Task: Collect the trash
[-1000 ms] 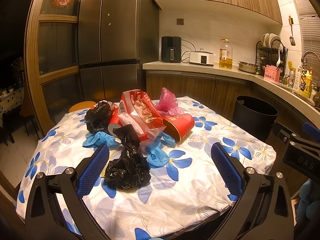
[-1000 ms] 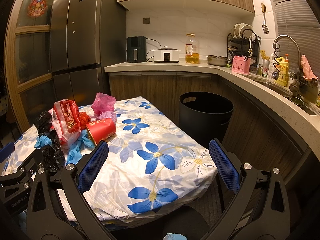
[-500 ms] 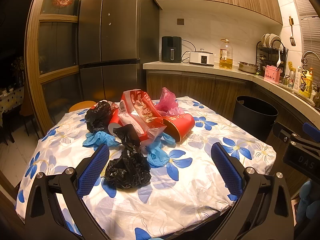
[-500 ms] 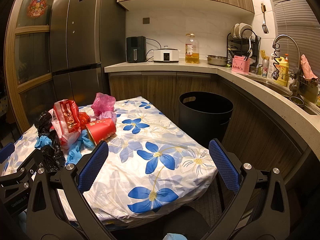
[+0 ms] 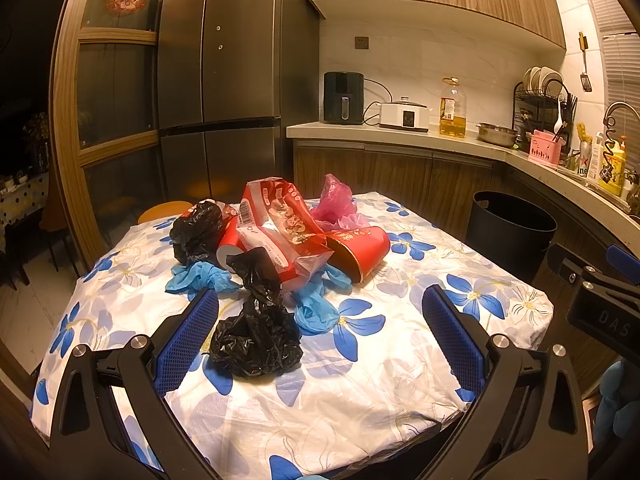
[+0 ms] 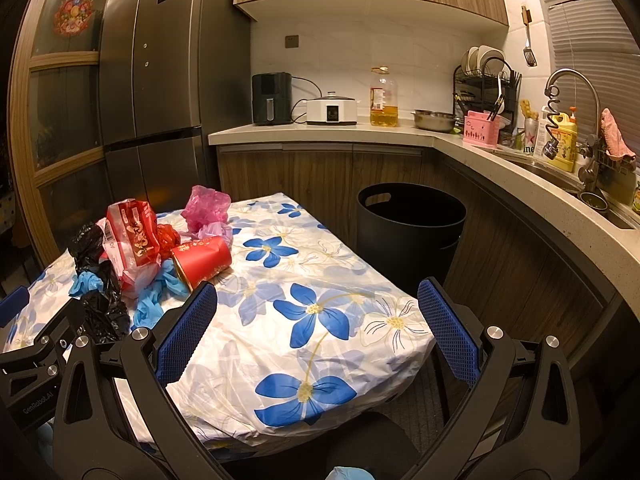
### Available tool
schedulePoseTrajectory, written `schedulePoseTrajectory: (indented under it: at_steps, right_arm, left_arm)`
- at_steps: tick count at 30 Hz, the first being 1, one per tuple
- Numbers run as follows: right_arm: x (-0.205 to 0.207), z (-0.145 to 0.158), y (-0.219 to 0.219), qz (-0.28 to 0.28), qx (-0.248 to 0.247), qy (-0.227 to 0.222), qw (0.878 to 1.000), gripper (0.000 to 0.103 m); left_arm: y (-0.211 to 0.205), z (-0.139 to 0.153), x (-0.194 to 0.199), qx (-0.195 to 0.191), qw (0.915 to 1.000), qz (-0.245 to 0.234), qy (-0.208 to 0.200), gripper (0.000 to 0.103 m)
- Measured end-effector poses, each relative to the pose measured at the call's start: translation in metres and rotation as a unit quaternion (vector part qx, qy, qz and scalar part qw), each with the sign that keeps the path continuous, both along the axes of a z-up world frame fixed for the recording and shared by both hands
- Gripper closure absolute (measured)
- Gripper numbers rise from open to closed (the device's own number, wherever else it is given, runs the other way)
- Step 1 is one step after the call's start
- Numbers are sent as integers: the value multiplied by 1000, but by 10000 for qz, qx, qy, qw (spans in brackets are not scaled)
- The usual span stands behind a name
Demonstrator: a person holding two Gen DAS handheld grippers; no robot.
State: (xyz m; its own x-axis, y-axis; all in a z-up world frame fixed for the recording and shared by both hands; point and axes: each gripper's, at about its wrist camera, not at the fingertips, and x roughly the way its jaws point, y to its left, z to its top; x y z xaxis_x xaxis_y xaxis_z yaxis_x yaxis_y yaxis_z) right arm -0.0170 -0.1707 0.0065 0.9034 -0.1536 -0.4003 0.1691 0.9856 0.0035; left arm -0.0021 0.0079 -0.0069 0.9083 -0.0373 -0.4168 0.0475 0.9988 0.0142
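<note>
Meanwhile both tongs, left [image 5: 320,332] and right [image 6: 318,328], gape wide, holding nothing, black bin [image 6: 412,236] apparently empty.

The tablecloth [image 5: 400,364] is white with blue flowers. On it lie a crumpled black bag [image 5: 256,338], light blue gloves [image 5: 316,308], a red snack wrapper [image 5: 280,228] with white print, a red paper cup [image 5: 360,246] with gold edging and a pink bag [image 5: 334,200]. The bin [image 6: 412,232] at far right is black. Both grippers' pads [image 5: 186,338] are blue with a mesh texture.

"GenRoboAI" marks the left gripper [image 6: 36,396] ("DAS" on the right gripper [image 5: 612,318]).
</note>
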Motion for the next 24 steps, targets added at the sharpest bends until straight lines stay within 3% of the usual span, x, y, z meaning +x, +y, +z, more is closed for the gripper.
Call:
schedulePoseTrajectory:
  at_steps: [14, 24]
  right_arm:
    - [3, -1, 1, 36, 5, 4, 10000, 4]
    - [21, -15, 1, 400, 106, -6, 9991, 4]
  left_arm:
    - [-2, -3, 1, 3, 10000, 32, -8, 5]
    - [2, -12, 8, -52, 9996, 280, 45, 5]
